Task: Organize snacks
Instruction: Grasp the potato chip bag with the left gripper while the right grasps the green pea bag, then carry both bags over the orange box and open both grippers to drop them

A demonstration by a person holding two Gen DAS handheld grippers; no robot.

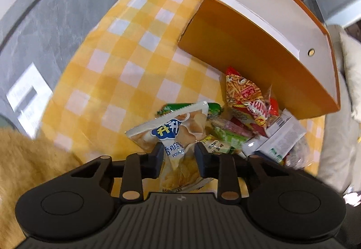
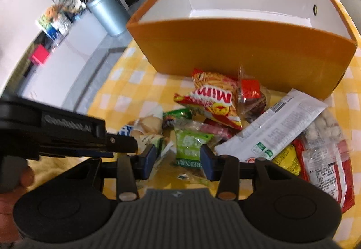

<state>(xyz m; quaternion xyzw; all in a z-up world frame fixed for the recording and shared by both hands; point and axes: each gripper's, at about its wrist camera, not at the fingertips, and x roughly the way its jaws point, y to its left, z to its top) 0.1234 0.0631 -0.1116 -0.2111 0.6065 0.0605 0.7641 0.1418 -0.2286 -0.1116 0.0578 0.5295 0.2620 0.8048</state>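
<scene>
Snacks [image 2: 212, 118] heaped on the checked cloth [image 1: 117, 64], just before the orange box [image 2: 243, 50]. Left gripper [image 1: 179, 158] narrowed onto the potato chip bag [image 1: 171, 136], pads at its crinkly sides. Right gripper [image 2: 178, 160] astride the green packet [image 2: 191, 143], grip unclear. Light, puffy, slippery film, crushable contents: best pinched by a sealed edge. Box beyond, empty.

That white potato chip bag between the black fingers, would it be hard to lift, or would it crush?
The potato chip bag looks puffy, so it is probably light for its size. Its glossy film may be slippery, and it seems to crease where the left gripper pinches it, so it would likely flop. The chips inside are probably fragile under a hard squeeze.
</scene>
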